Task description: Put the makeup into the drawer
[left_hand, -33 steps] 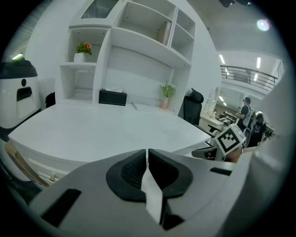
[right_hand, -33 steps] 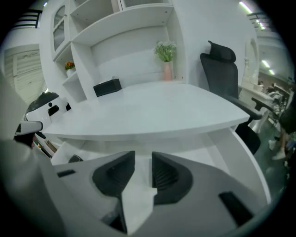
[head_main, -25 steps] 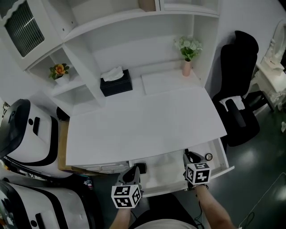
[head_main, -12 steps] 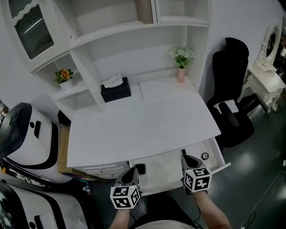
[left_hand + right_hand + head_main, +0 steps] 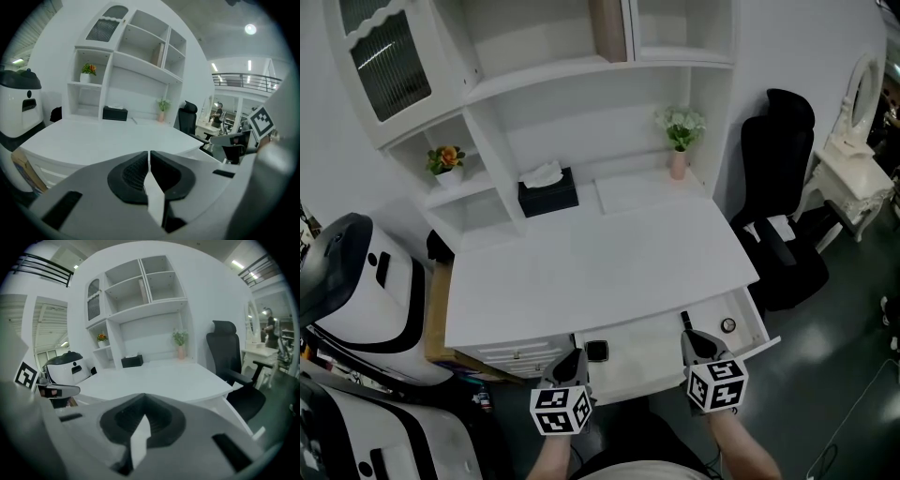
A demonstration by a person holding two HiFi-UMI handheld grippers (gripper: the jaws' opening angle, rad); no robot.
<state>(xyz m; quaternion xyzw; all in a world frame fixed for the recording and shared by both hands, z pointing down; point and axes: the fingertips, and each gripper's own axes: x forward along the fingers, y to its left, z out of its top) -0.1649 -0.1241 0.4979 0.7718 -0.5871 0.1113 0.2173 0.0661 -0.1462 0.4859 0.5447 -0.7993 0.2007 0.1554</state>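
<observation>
My left claw (image 5: 574, 360) hangs at the near left corner of the open drawer (image 5: 642, 352), its jaws pressed together on nothing; I judge it has no work here and is only keeping out of the way. Just beyond it a black square compact (image 5: 596, 351) lies flat on the drawer floor, at the left end. My right claw (image 5: 689, 339) sits over the drawer's right part, also pinched closed and empty, which fits makeup already set down. To its right a small round pot (image 5: 728, 325) rests near the drawer's right wall. So I count two makeup pieces, both inside the drawer, well apart. Farther off on the desk (image 5: 600, 272) I count one black tissue box (image 5: 548, 192) and one pink vase (image 5: 679, 161) of white flowers. The drawer is not yet pushed shut.
</observation>
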